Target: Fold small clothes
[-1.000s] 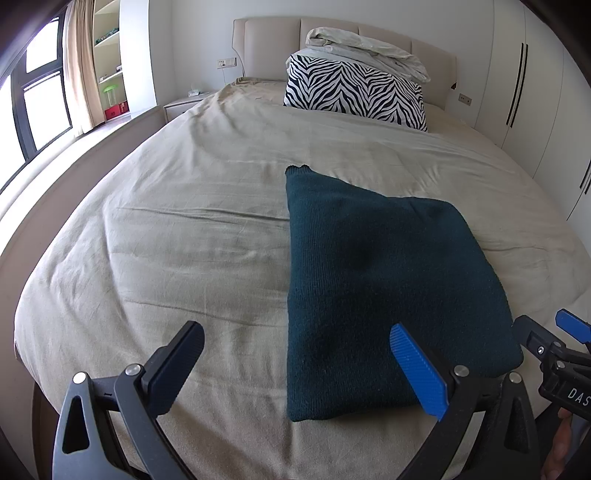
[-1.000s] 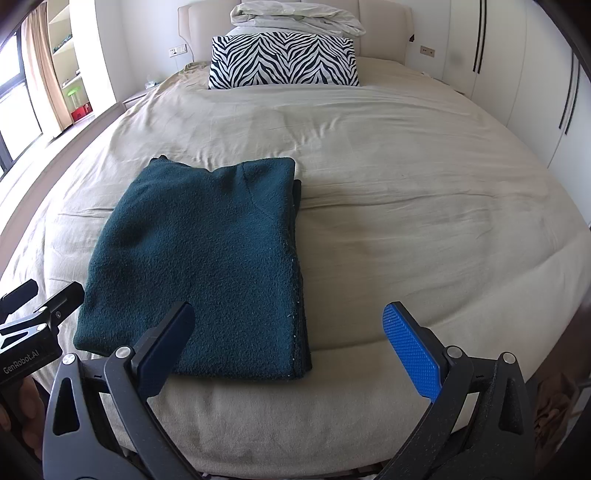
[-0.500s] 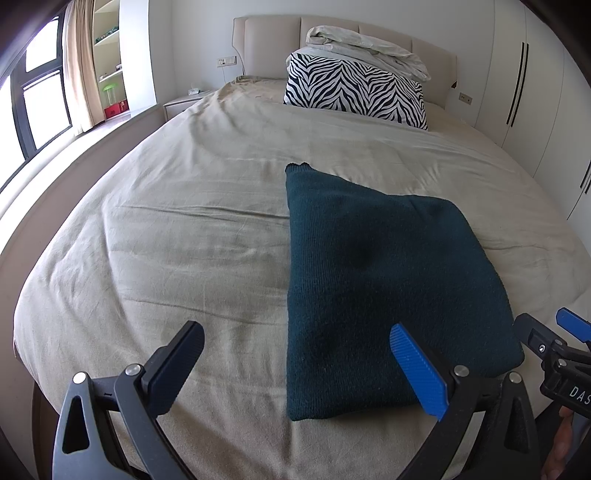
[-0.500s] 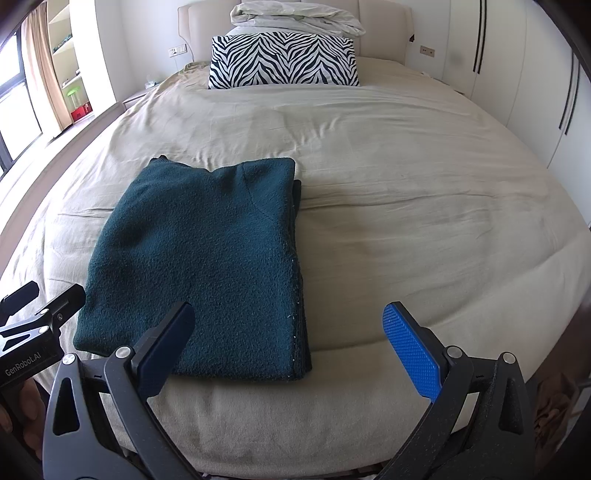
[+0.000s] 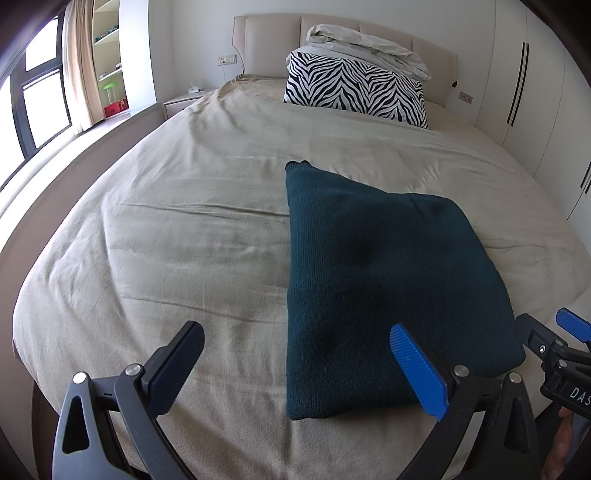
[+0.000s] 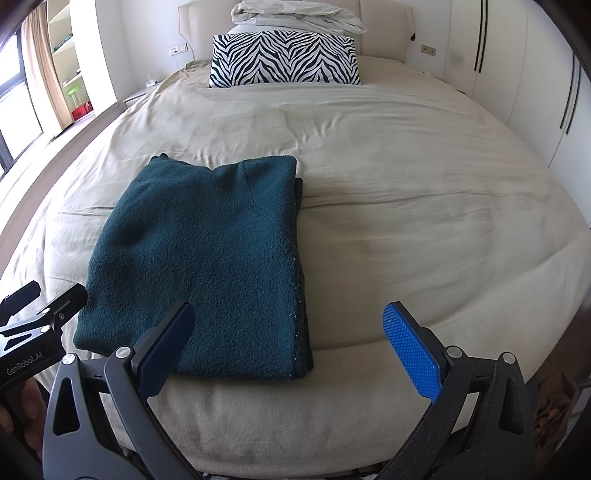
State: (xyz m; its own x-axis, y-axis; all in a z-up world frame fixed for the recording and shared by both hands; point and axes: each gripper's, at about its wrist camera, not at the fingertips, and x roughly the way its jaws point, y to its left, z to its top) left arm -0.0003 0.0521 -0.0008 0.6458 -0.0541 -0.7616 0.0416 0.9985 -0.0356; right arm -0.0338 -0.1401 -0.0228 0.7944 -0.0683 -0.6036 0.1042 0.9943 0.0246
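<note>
Nothing has moved in the last second: the dark green sweater [image 6: 207,258] lies exactly where it did, and both tools hover over the near edge of the bed [image 6: 406,184] as before. That stillness, I judge, means the fold is finished or the person is pausing to decide whether one more fold is wanted.

The left gripper [image 5: 295,369] has its fingers spread wide and holds nothing; the sweater's near left corner lies between and just beyond them, reaching past the right finger. The right gripper [image 6: 288,343] is likewise spread and empty, with the sweater's near right corner ahead of its left finger and bare bedding ahead of its right one.

The garment is already a compact rectangle with stacked layers showing along its right edge (a sleeve seam curves across the top layer), lying flat and touching neither tool.

By count: one sweater, two grippers, one zebra-striped pillow [image 6: 284,59] far beyond the fingers at the headboard, and one rumpled pale duvet [image 6: 299,16] piled on top of it. No other small clothes are in view.
</note>
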